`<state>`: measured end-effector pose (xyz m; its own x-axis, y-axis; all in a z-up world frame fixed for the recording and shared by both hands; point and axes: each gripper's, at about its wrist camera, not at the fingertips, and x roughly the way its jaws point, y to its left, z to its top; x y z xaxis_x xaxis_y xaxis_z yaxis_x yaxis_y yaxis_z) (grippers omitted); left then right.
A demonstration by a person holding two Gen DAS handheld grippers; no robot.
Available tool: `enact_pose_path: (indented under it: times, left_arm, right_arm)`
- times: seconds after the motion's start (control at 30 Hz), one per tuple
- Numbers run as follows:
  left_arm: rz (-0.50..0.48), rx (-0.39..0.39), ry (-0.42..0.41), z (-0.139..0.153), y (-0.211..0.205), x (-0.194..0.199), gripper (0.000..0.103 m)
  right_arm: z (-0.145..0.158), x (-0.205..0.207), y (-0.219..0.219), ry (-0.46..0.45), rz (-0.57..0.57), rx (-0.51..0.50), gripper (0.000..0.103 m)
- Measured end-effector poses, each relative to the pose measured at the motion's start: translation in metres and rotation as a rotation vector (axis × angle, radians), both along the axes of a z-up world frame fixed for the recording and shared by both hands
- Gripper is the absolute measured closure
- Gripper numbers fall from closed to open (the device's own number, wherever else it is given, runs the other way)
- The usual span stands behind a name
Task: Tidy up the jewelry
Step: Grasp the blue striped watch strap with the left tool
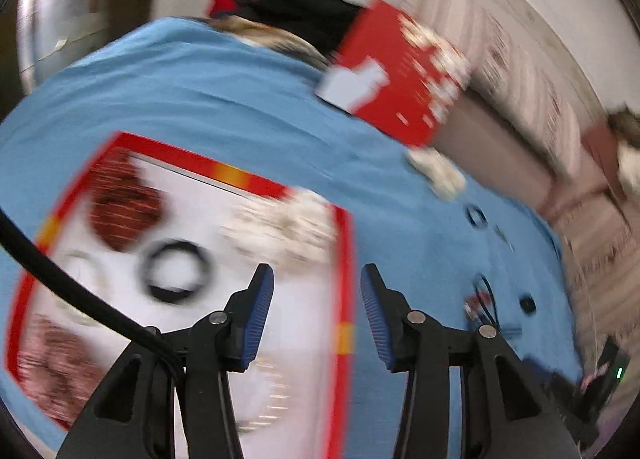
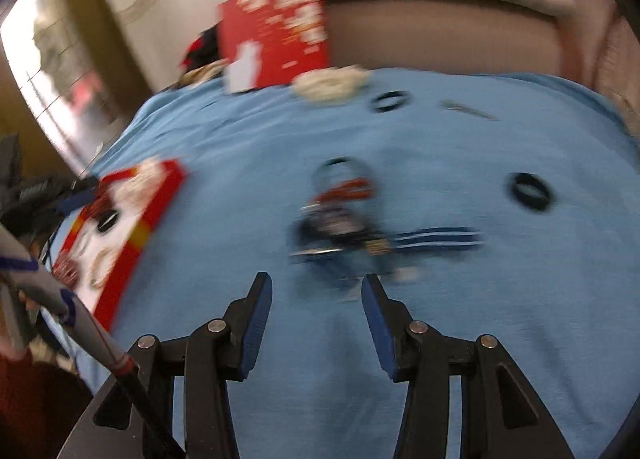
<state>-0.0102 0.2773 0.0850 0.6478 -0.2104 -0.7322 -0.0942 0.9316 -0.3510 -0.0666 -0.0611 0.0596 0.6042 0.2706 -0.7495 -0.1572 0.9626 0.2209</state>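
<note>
A shallow red-rimmed box (image 1: pixel 345 259) with a white floor lies on the blue cloth. It holds a black ring bangle (image 1: pixel 175 271), dark red beads (image 1: pixel 124 211) and a white pearl pile (image 1: pixel 288 225). My left gripper (image 1: pixel 317 283) is open and empty above the box's right rim. My right gripper (image 2: pixel 317 289) is open and empty just short of a tangled pile of blue, red and black jewelry (image 2: pixel 344 215). Black bangles (image 2: pixel 530 191) (image 2: pixel 390 101) and a white bead pile (image 2: pixel 332 83) lie further off. Both views are motion-blurred.
An upright red box lid (image 2: pixel 276 35) stands at the cloth's far edge, against a beige sofa (image 2: pixel 440 31). The red-rimmed box also shows at the left of the right wrist view (image 2: pixel 160 203). A thin metal piece (image 2: pixel 468 111) lies far right. Dark clothes (image 1: pixel 304 15) sit behind.
</note>
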Motion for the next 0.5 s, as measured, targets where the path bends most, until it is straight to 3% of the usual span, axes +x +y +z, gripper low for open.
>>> enact_pose_path:
  times: [0.23, 0.5]
  left_arm:
    - [-0.186, -0.039, 0.102, -0.028, -0.091, 0.022, 0.059]
    - [-0.318, -0.023, 0.132, -0.046, -0.15, 0.028, 0.059]
  right_arm:
    - [-0.001, 0.012, -0.065, -0.021, -0.143, 0.008, 0.052]
    - [-0.021, 0.036, -0.079, 0.039, -0.123, 0.147, 0.052]
